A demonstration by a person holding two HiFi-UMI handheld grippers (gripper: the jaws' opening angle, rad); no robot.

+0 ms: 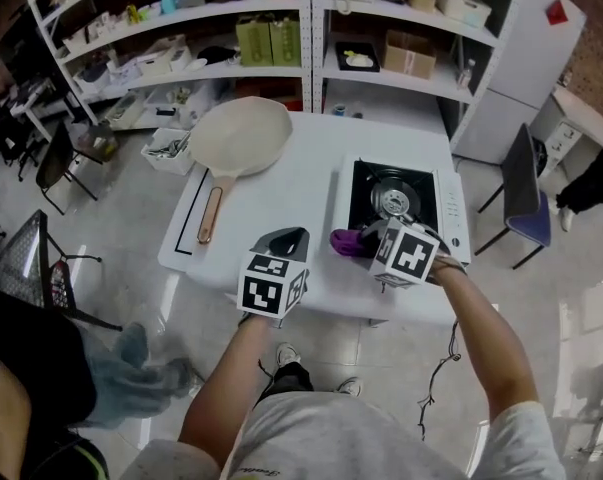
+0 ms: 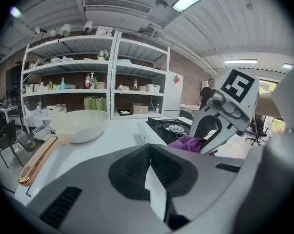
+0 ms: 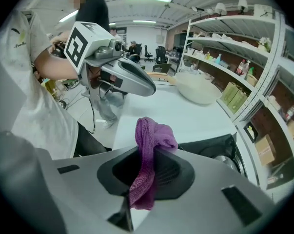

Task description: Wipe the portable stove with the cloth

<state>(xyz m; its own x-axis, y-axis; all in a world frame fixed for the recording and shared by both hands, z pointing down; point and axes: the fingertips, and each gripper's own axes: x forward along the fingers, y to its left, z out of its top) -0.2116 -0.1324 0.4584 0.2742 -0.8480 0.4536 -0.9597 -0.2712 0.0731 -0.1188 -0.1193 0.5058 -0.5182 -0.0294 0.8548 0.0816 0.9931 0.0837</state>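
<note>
Right tool [image 1: 365,240] is clamped tight on a purple cloth [image 3: 154,138] at the near left corner of the portable stove [image 1: 447,218], which sits on the right side of a white worktop [image 1: 301,183]. Seen from the head view, the tool and its marker cube [image 1: 406,253] cover that corner, so whether the cloth touches the stove cannot be told. In the right gripper view the tool's own body cuts off most of the stove; only a black edge and part of the burner show.

Left tool [image 1: 286,240] hovers just beside it over the worktop's near edge. Its jaws are all but together with nothing between them, and only a white sliver shows. A cream pan [image 1: 239,136] with a wooden handle lies at the far left of the worktop, well apart from the stove. Shelves [image 1: 281,28] behind hold boxes and bottles too small to tell. A person [image 3: 94,11] in dark clothing stands in the background.

The cloth is coarse-knit and bunched. Its top folds over the jaw tips, and a tail hangs back between them.
</note>
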